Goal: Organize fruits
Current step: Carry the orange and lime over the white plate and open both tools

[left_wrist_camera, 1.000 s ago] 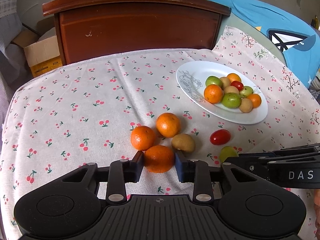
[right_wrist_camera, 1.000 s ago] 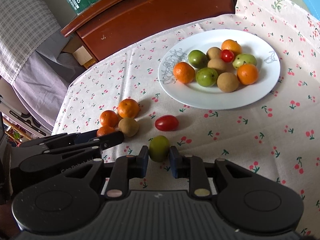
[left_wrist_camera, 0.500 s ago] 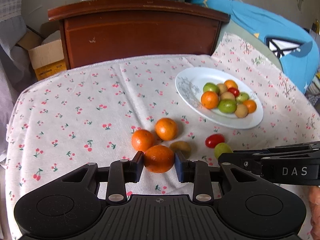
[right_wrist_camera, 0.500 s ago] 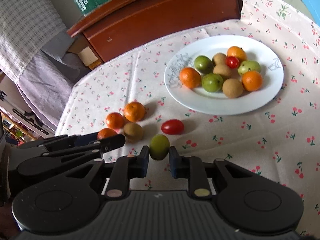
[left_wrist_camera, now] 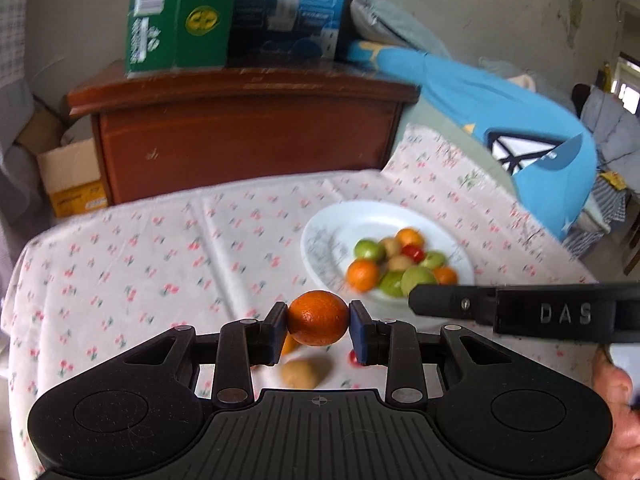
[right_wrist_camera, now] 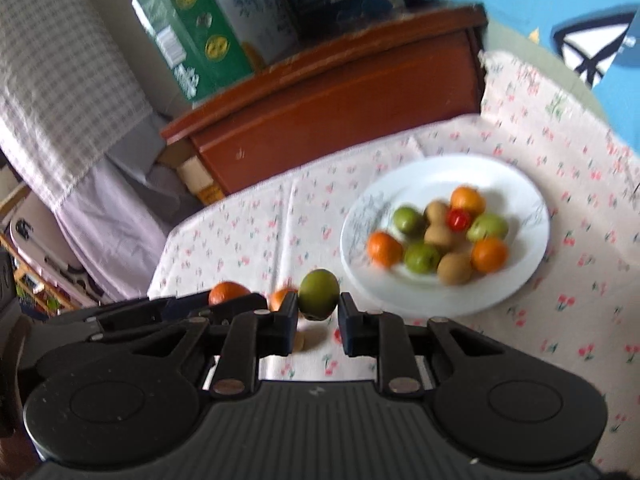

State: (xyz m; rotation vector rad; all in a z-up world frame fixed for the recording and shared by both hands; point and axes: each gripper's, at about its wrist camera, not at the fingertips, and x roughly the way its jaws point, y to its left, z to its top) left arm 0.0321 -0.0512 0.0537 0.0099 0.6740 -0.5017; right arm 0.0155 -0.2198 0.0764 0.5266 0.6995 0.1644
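Note:
My left gripper (left_wrist_camera: pixel 318 326) is shut on an orange (left_wrist_camera: pixel 318 317), held clear above the cherry-print tablecloth (left_wrist_camera: pixel 160 264). A green fruit (right_wrist_camera: pixel 319 294) sits pinched in my right gripper (right_wrist_camera: pixel 319 320), also lifted off the cloth. The white plate (left_wrist_camera: pixel 340 224) lies ahead to the right with several oranges, green fruits, brown fruits and a red one on it; it also shows in the right wrist view, plate (right_wrist_camera: pixel 432 176). Below the left jaws a brown fruit (left_wrist_camera: pixel 299 374) lies on the cloth. The right gripper's arm (left_wrist_camera: pixel 520 312) crosses the left view's right side.
A dark wooden headboard (left_wrist_camera: pixel 248 136) stands behind the table with green and blue boxes (left_wrist_camera: pixel 180 16) on top. A blue cloth (left_wrist_camera: pixel 520 128) hangs at the back right. A cardboard box (left_wrist_camera: pixel 68 176) sits on the left. A loose orange (right_wrist_camera: pixel 280 299) lies beside the left gripper's arm (right_wrist_camera: pixel 160 312).
Both grippers have risen off the cloth, the left carrying the orange, the right the green fruit. The loose fruits have dropped low behind the jaws, and more of the room shows.

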